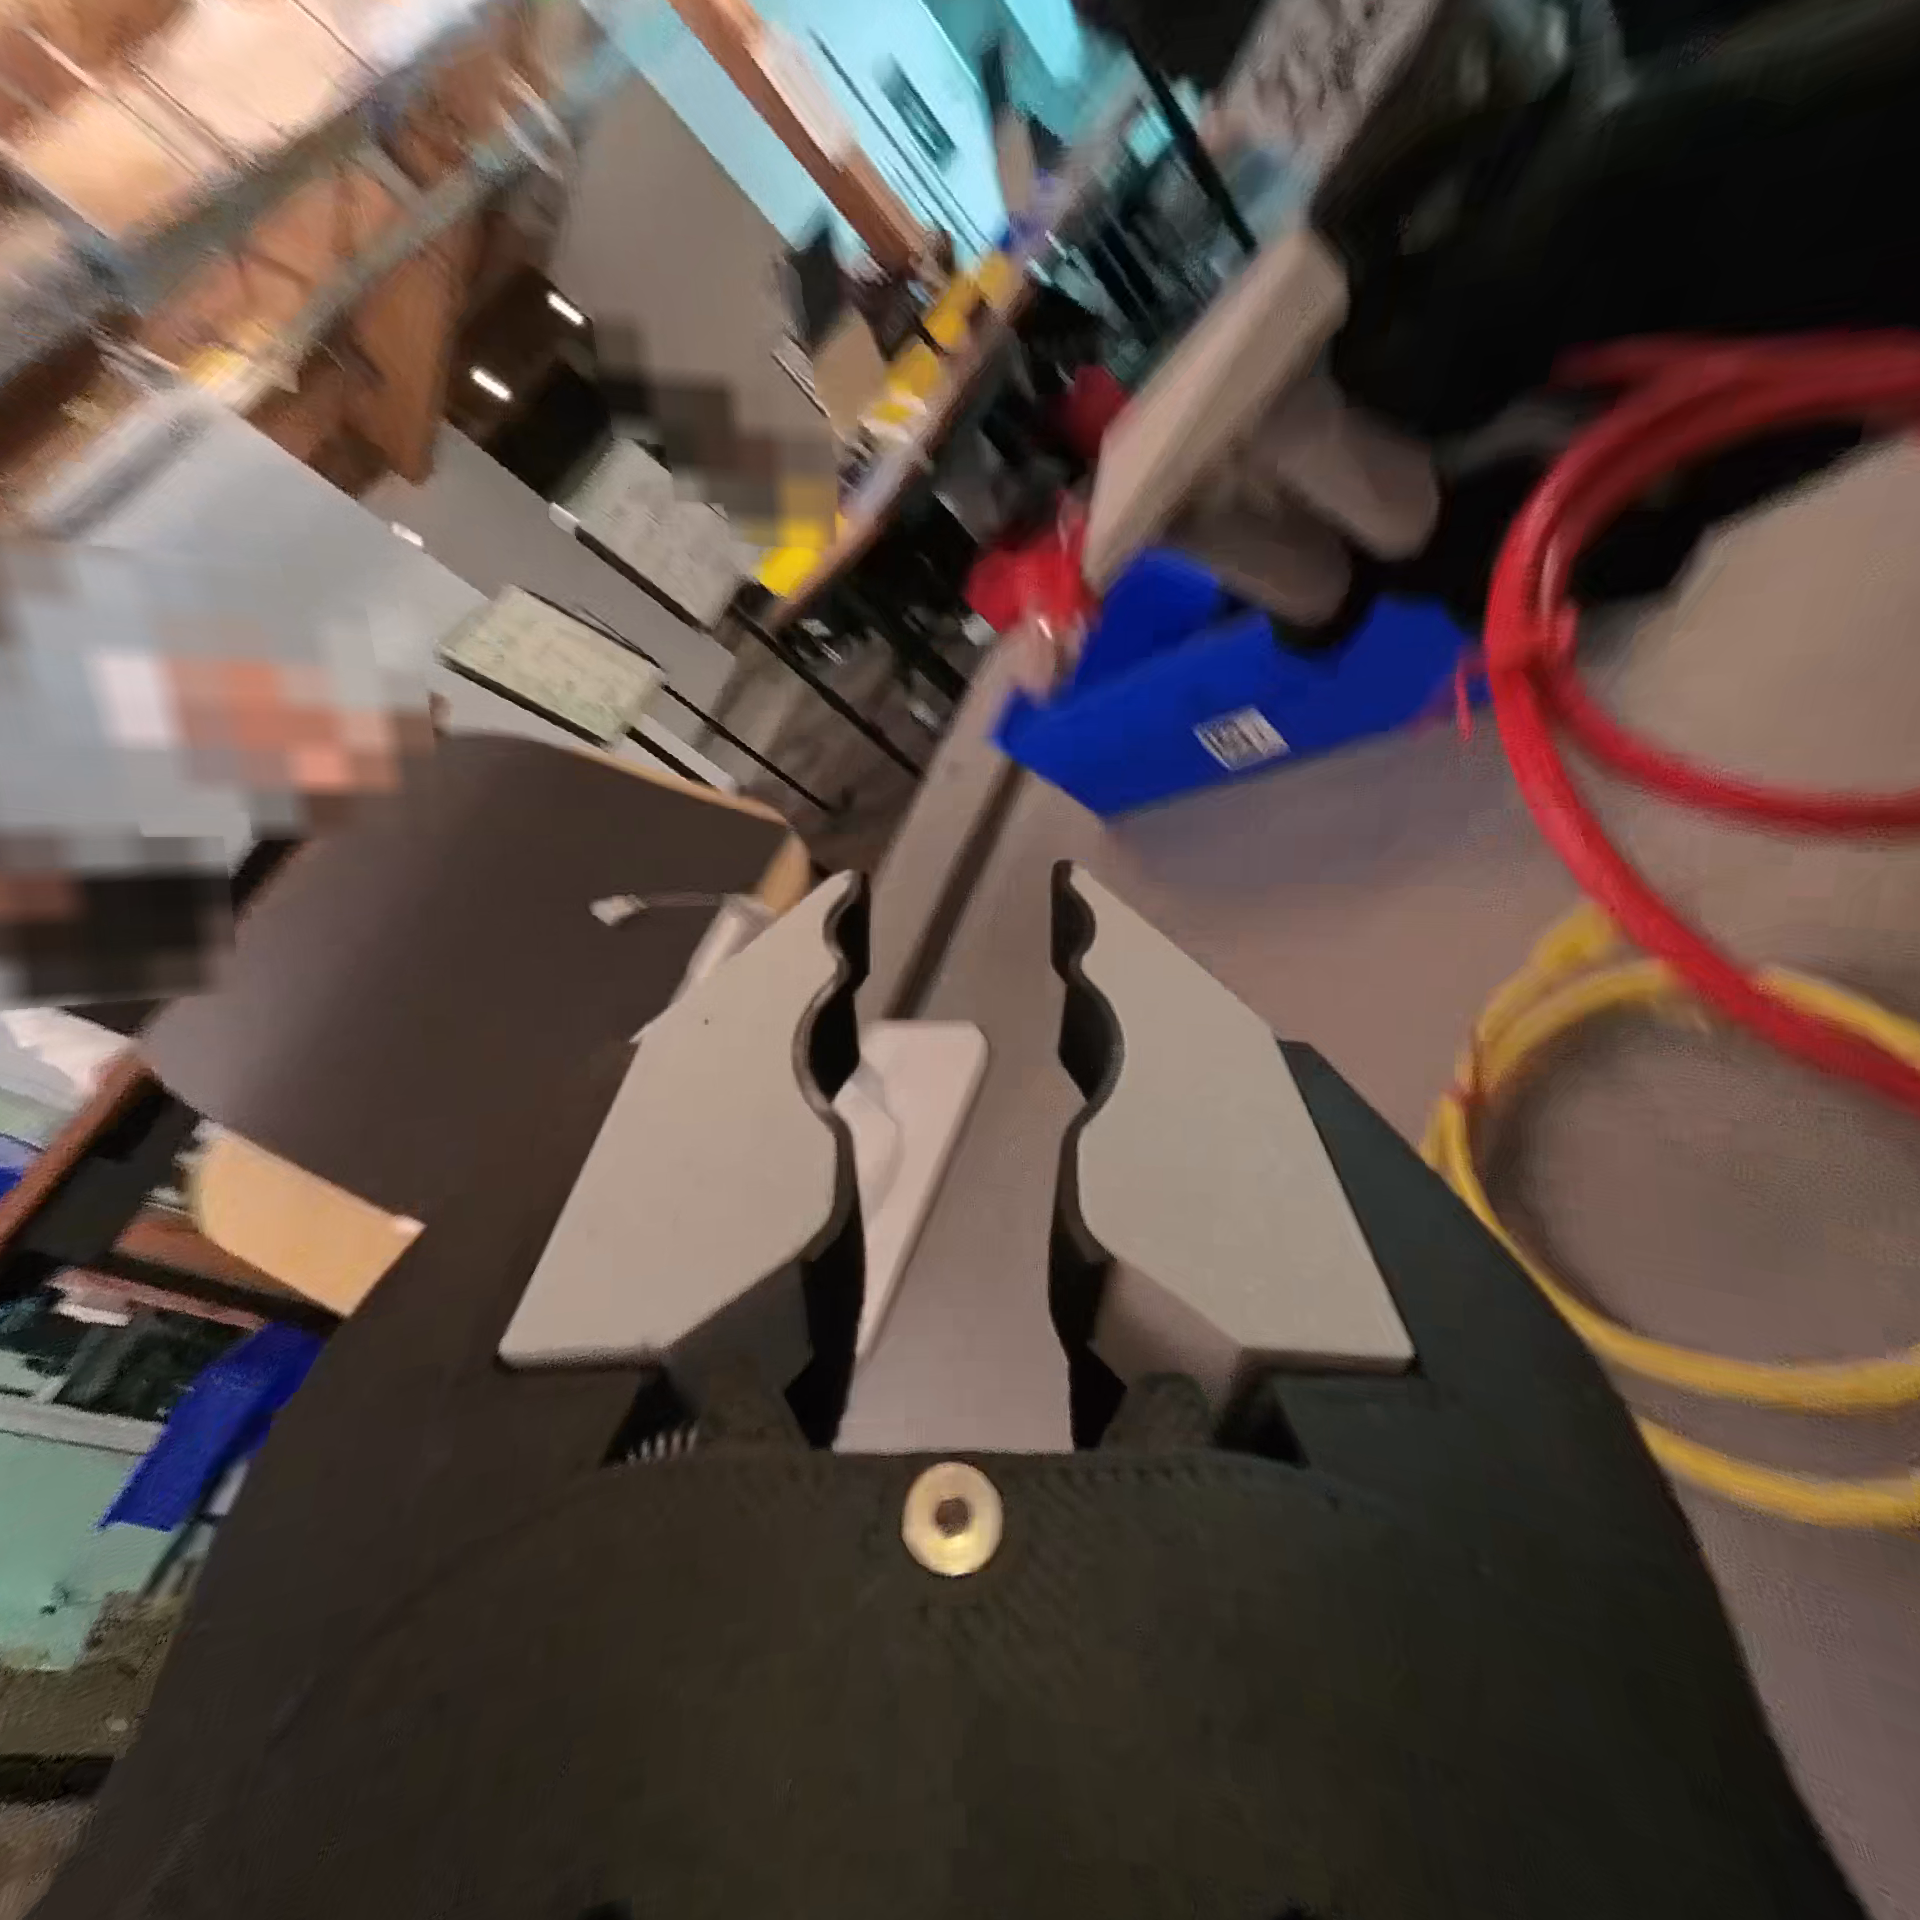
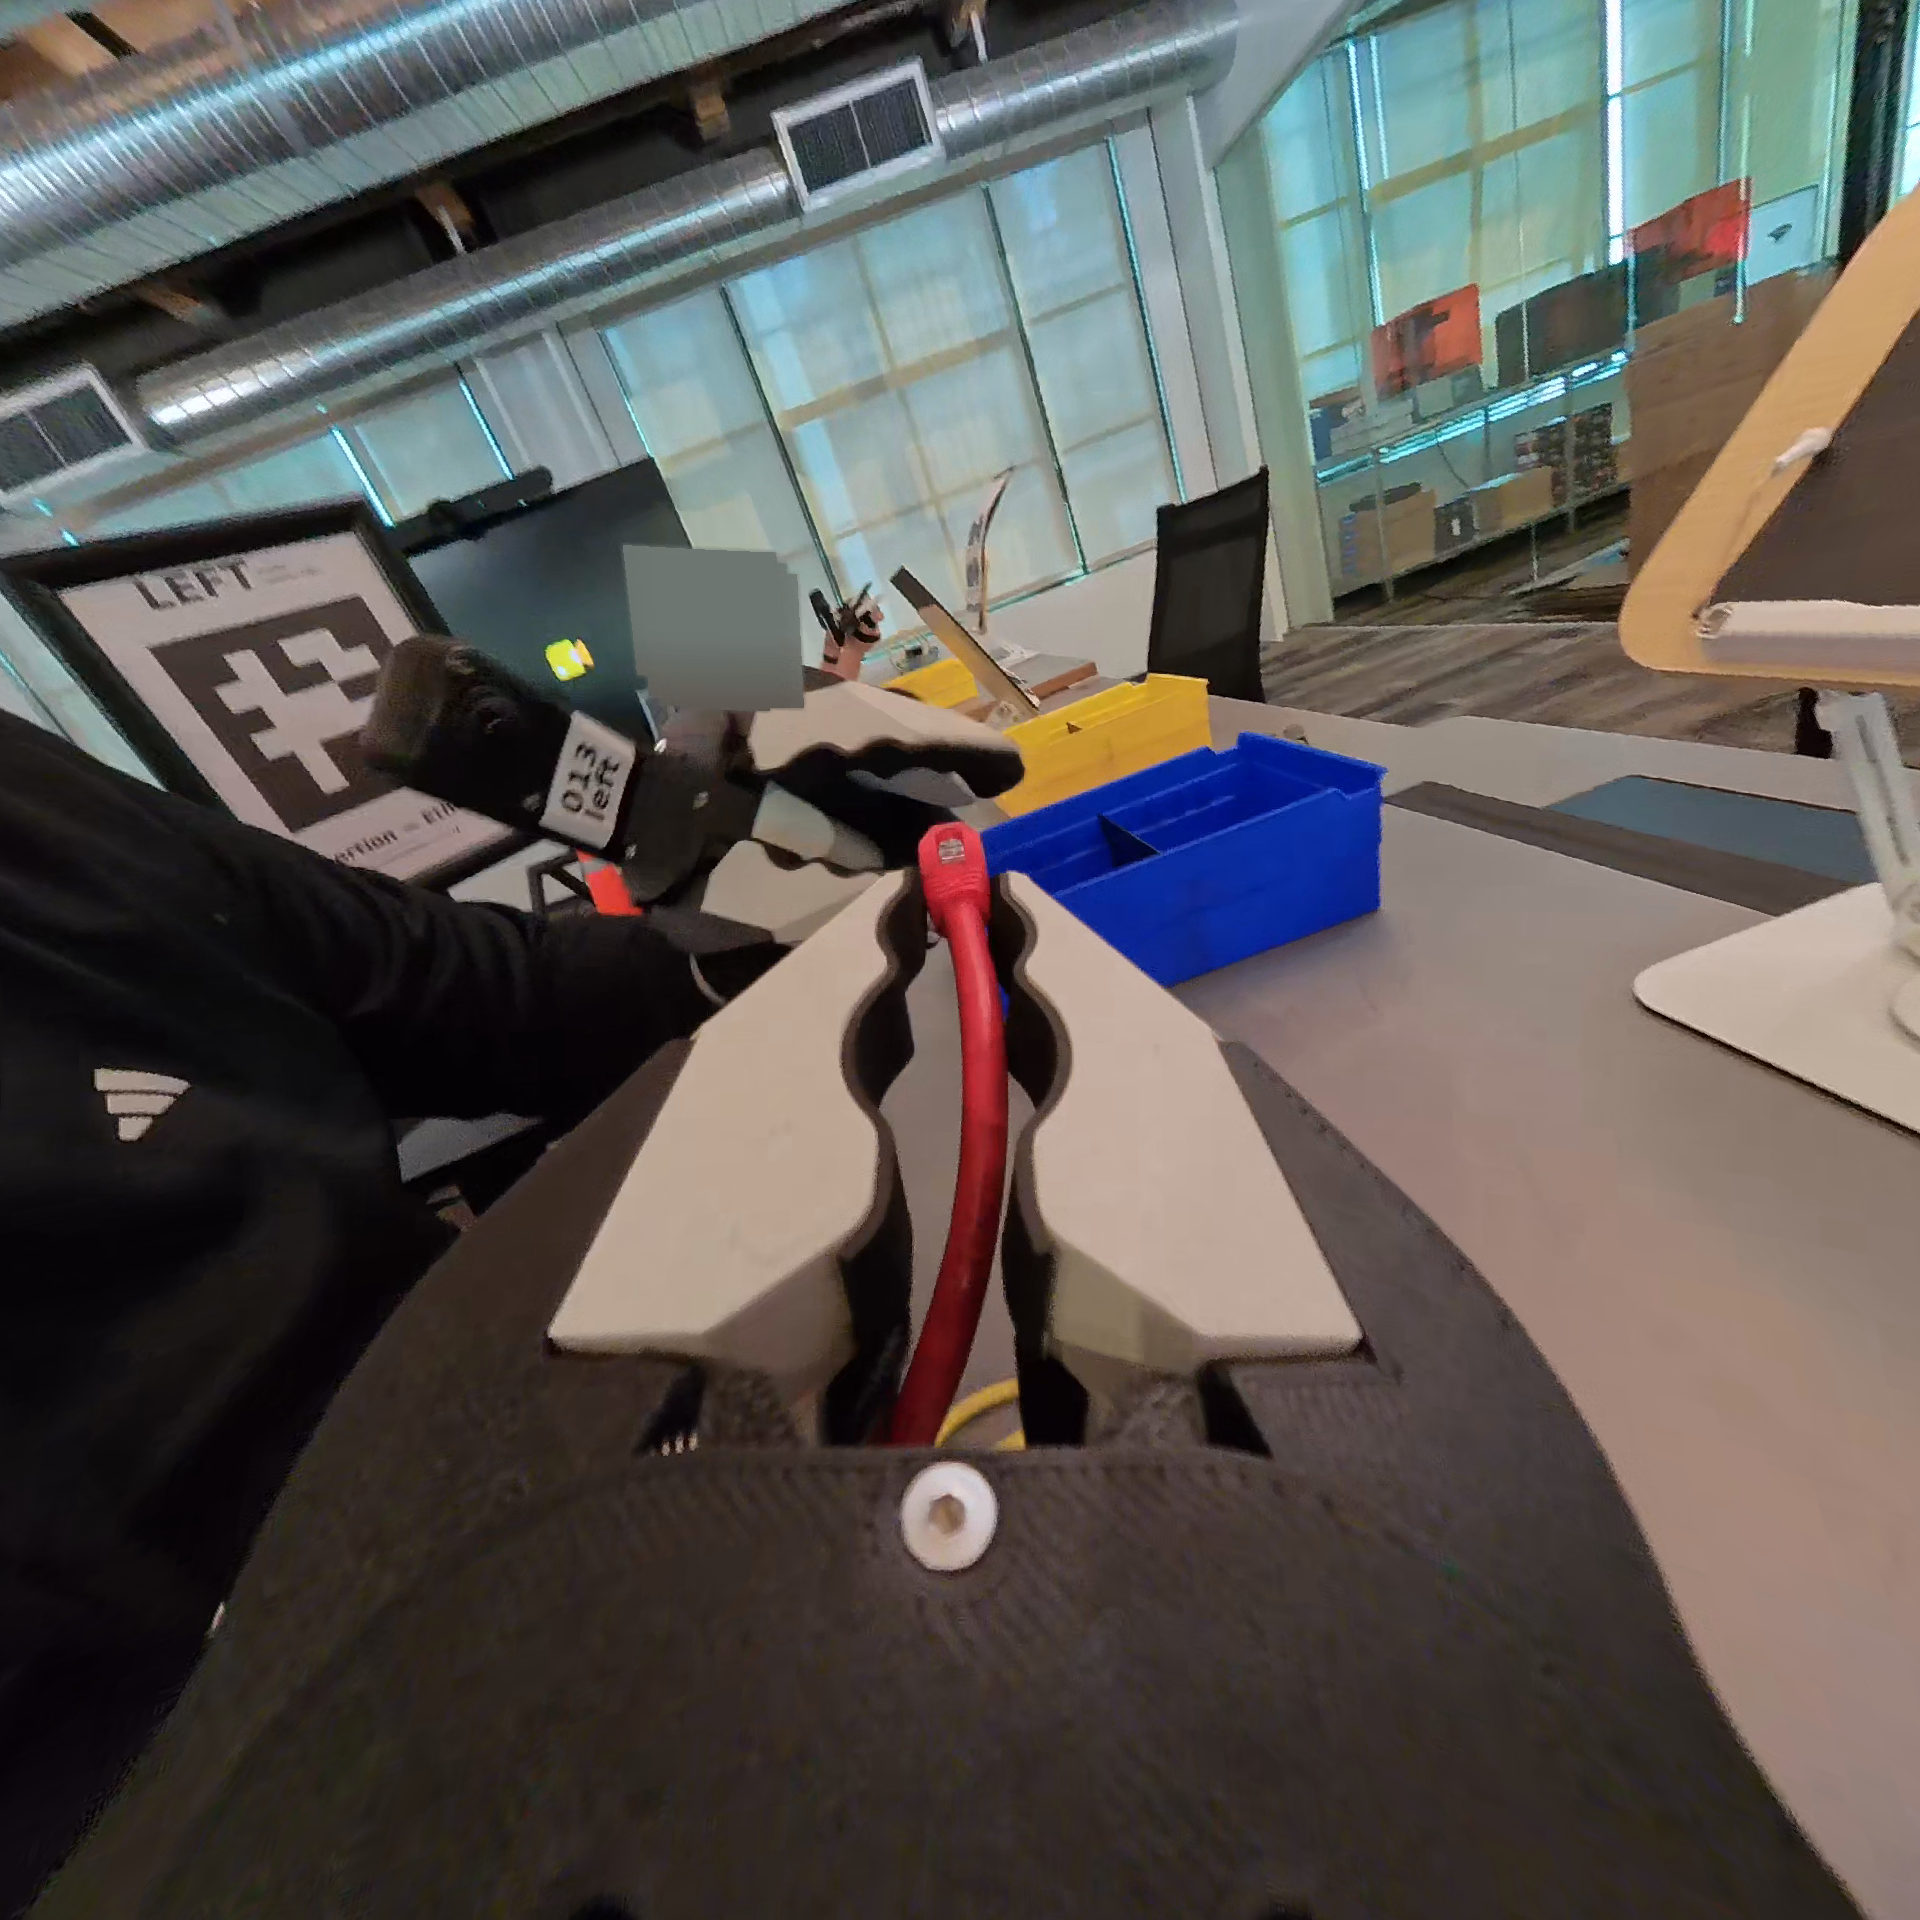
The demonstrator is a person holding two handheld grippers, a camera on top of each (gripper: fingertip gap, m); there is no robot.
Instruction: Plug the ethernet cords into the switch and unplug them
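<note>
My right gripper [image 2: 956,899] is shut on a red ethernet cord [image 2: 971,1091], with the red plug [image 2: 951,847] sticking out past the fingertips, above the grey table. In the left wrist view the cord's red coil [image 1: 1538,665] hangs at the right over a yellow cord coil [image 1: 1538,1320] lying on the table. My left gripper [image 1: 956,914] is open and empty, held above the table. Its fingers [image 2: 883,743] show just left of the red plug in the right wrist view. The right gripper's fingers [image 1: 1216,416] show blurred at the upper right. I see no switch in either view.
A blue divided bin [image 2: 1195,862] stands just beyond both grippers, with yellow bins [image 2: 1112,727] behind it. A white monitor stand base [image 2: 1787,997] sits at the right; it also shows under my left gripper [image 1: 925,1101]. A person's black sleeve [image 2: 260,987] fills the left. The gap from one gripper's tips to the other's is roughly 5 centimetres.
</note>
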